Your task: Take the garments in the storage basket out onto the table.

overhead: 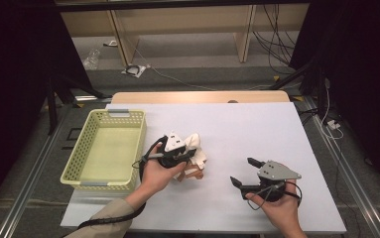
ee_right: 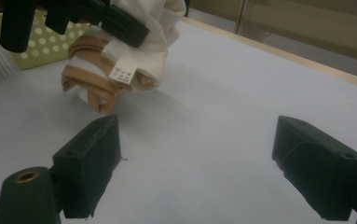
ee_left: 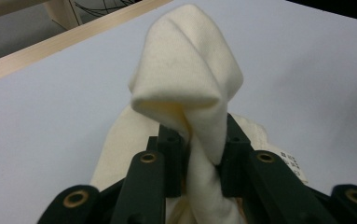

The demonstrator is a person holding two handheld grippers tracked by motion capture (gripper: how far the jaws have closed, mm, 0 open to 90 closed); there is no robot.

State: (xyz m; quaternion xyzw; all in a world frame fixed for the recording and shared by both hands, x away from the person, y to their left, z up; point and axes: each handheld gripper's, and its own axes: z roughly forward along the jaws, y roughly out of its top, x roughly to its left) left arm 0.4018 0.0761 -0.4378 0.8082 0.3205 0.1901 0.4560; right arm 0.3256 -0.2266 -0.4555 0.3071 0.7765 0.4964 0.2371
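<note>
A cream-white cloth (ee_left: 185, 88) is clamped between the jaws of the left gripper (overhead: 186, 154). In the left gripper view its fabric is seen pinched into a narrow twist between the black pads, and above them it spreads into a soft, folded peak with a rounded lower lip. The material looks thick and matt, like fleece or felt. A small white label (ee_left: 291, 164) with dark print is seen at its right edge, just beside the right jaw. In the right gripper view the same cloth (ee_right: 155, 44) is seen bunched together with a tan-brown band (ee_right: 90, 77) that is looped around the lower part of the bundle, and the label (ee_right: 122, 73) hangs at the front. The bundle is located near the middle of the white table (overhead: 257, 134), slightly left of centre, and its lower end appears to rest on the surface.

A pale yellow perforated basket (overhead: 86, 144) with grey handle clips stands at the left of the table, just beside the left gripper and apart from the bundle. Nothing is seen inside it; its floor is bare.

The right gripper (overhead: 240, 172) is held low over the near right part of the table, well apart from the bundle. Its jaws are spread wide, and only bare table is seen between them.
</note>
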